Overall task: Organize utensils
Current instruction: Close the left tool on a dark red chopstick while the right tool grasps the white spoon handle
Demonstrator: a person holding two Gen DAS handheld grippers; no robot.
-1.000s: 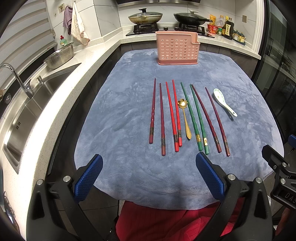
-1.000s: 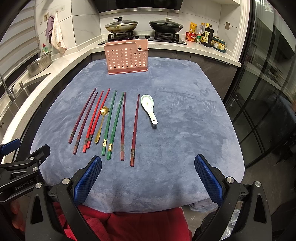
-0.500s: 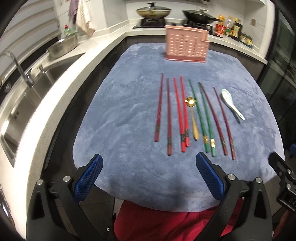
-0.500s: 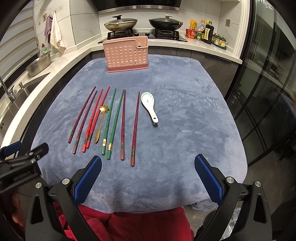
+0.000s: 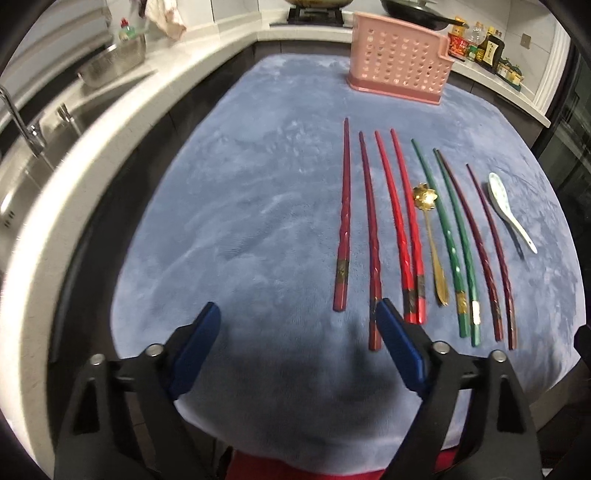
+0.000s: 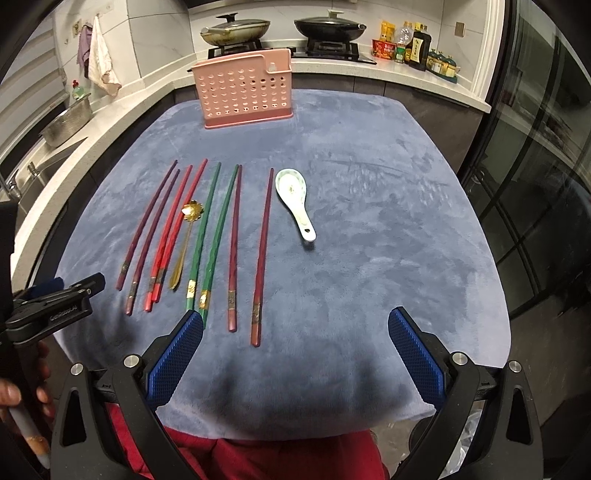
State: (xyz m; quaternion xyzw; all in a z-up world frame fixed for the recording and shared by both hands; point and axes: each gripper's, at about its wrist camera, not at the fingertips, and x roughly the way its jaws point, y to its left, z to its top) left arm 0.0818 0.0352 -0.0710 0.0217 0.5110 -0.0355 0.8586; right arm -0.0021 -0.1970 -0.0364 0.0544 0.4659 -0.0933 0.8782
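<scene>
Several chopsticks lie side by side on a blue-grey cloth (image 5: 240,221): dark red ones (image 5: 343,221), bright red ones (image 5: 397,221), green ones (image 5: 448,236) and maroon ones (image 5: 487,254). A gold spoon (image 5: 430,236) lies among them and a white ceramic spoon (image 5: 508,210) lies to their right. A pink perforated utensil holder (image 5: 400,70) stands at the far end. My left gripper (image 5: 295,314) is open, low over the cloth just left of the chopsticks' near ends. My right gripper (image 6: 295,325) is open above the near ends of the maroon chopsticks (image 6: 260,258); the holder (image 6: 245,90) and the white spoon (image 6: 295,199) lie beyond.
A sink with a tap (image 5: 22,122) and a steel colander (image 5: 110,62) are on the counter to the left. Two pans sit on the stove (image 6: 284,29) behind the holder, with bottles (image 6: 417,46) at the far right. Dark glass doors (image 6: 535,184) stand to the right.
Both grippers have moved forward and lower over the cloth. The left one has come close to the near ends of the dark red chopsticks. Nothing on the cloth has moved.
</scene>
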